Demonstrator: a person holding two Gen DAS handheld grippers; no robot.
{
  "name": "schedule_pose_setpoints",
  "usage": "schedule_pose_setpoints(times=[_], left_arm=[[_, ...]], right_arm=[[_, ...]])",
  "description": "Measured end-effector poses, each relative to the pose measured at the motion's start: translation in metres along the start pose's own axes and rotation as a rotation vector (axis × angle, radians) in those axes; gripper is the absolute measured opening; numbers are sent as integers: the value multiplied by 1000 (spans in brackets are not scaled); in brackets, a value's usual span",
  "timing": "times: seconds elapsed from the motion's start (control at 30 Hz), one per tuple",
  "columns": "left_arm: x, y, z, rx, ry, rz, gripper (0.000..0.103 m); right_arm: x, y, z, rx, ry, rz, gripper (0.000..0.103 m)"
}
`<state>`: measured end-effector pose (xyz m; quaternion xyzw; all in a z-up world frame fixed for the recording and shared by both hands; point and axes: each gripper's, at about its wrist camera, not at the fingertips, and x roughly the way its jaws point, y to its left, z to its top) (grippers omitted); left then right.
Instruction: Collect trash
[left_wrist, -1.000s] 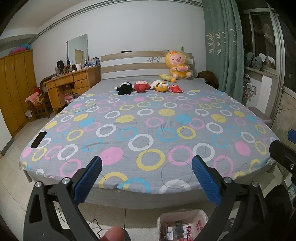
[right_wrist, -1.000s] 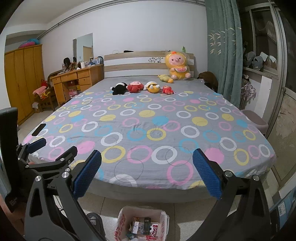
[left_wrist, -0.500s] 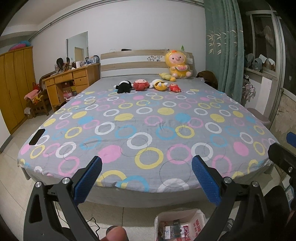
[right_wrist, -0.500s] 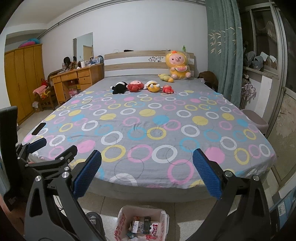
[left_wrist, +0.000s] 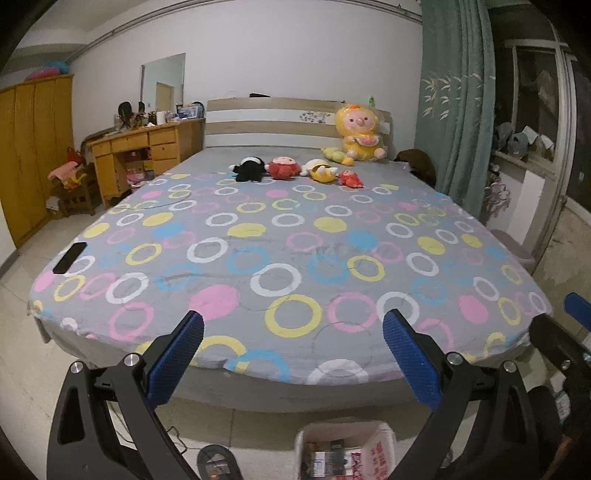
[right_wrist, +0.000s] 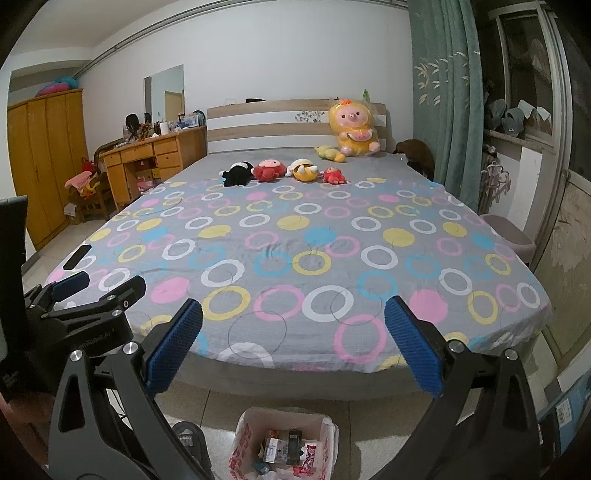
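A trash bin lined with a white and red plastic bag (right_wrist: 284, 446) stands on the floor at the foot of the bed, with small boxes and packets inside; it also shows in the left wrist view as the trash bin (left_wrist: 345, 452). My left gripper (left_wrist: 293, 349) is open and empty above the bin. My right gripper (right_wrist: 293, 347) is open and empty too, with the left gripper (right_wrist: 88, 295) beside it at the left edge. Both grippers point at the bed (left_wrist: 295, 254).
The bed carries a sheet with coloured circles, several plush toys (left_wrist: 284, 168) near the headboard, a big yellow plush (left_wrist: 358, 133) and a black phone (left_wrist: 69, 257) at its left edge. A wooden desk (left_wrist: 144, 155) and wardrobe (left_wrist: 29, 155) stand left, a curtain (left_wrist: 454, 110) right.
Both views have shifted only slightly; the left wrist view has risen a little. A fingertip at the bottom edge of the left wrist view is gone. Both grippers stay open.
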<state>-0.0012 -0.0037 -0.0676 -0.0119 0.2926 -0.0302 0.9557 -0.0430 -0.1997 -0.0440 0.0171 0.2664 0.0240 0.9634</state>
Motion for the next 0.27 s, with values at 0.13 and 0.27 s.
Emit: schedule_pose_setpoints(times=[0.13,0.27], left_arm=[[5,2,-2,-16,30,-3,95],[5,1,-4,-18,38,4,95]], right_arm=[[3,-3,-2,5,8,1,96],[4,-7,-3,10,11,-1,96]])
